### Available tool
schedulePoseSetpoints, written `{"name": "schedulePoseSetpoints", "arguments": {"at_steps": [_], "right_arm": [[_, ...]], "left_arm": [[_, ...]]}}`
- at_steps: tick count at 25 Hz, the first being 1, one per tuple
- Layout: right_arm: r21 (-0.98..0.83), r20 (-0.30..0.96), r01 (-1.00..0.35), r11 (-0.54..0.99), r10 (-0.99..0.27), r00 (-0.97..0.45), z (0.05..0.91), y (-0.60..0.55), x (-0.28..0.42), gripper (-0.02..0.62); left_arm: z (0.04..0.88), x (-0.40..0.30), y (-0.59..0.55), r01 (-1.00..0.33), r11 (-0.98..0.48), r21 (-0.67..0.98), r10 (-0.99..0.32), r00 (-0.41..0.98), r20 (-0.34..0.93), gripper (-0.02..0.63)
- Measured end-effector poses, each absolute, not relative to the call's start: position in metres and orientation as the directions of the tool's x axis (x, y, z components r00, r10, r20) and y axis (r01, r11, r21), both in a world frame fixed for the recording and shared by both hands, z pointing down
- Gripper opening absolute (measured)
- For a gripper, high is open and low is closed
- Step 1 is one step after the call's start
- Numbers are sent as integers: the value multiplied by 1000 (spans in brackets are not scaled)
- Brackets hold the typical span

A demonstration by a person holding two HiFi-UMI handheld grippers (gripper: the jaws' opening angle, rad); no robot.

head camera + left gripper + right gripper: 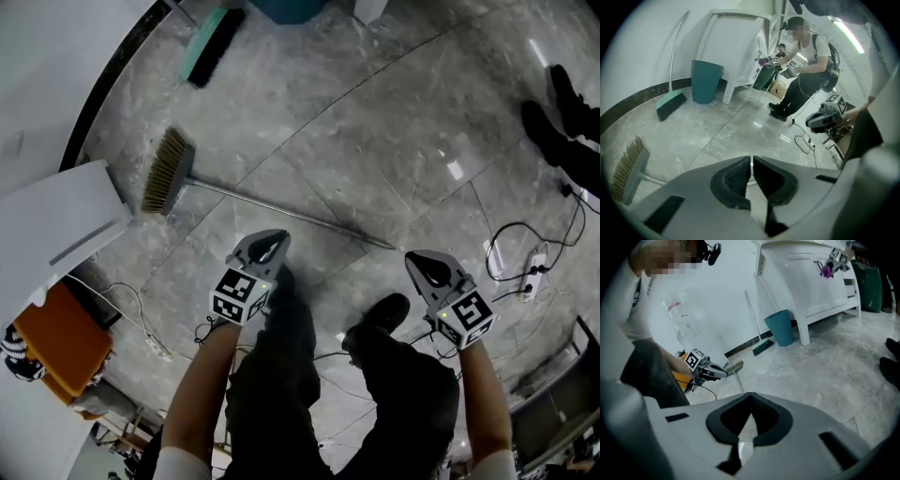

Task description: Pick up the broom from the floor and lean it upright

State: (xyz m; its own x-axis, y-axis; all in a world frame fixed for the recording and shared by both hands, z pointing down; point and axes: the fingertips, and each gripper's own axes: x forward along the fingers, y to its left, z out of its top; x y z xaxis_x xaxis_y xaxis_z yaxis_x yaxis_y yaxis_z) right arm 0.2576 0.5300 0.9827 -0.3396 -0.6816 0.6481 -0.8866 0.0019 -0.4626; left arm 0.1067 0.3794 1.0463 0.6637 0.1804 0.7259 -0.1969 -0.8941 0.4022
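Jaws pressed together on nothing at both: left gripper [267,246] low centre-left, right gripper [424,265] low centre-right. Just above them, flat on the grey floor [394,141], the broom [272,207], bristles toward upper left, handle end near the right gripper's tips. Farther up, a green brush [211,45].

Left hand-held gripper [752,160] at 6 o'clock: jaws drawn together, a thin slit between the pads, nothing in it. Broom [629,169] flat on the floor [740,126] at 8 o'clock, bristles toward the wall, handle running in under the jaws. Green brush [670,104] at 10 o'clock, its long handle up against the wall. Teal bin [707,80] at 11 o'clock, beside a white bench [740,44]. Person [804,70] standing at 1 o'clock. Right hand-held gripper [824,118] at 3 o'clock.
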Motion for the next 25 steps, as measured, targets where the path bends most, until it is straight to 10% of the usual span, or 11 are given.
{"name": "schedulePoseSetpoints", "arguments": {"at_steps": [25], "right_arm": [[-451, 696, -780, 433, -376, -611, 1179, 538, 174, 71]], "left_arm": [[1099, 74, 412, -111, -870, 481, 316, 624, 715, 12]]}}
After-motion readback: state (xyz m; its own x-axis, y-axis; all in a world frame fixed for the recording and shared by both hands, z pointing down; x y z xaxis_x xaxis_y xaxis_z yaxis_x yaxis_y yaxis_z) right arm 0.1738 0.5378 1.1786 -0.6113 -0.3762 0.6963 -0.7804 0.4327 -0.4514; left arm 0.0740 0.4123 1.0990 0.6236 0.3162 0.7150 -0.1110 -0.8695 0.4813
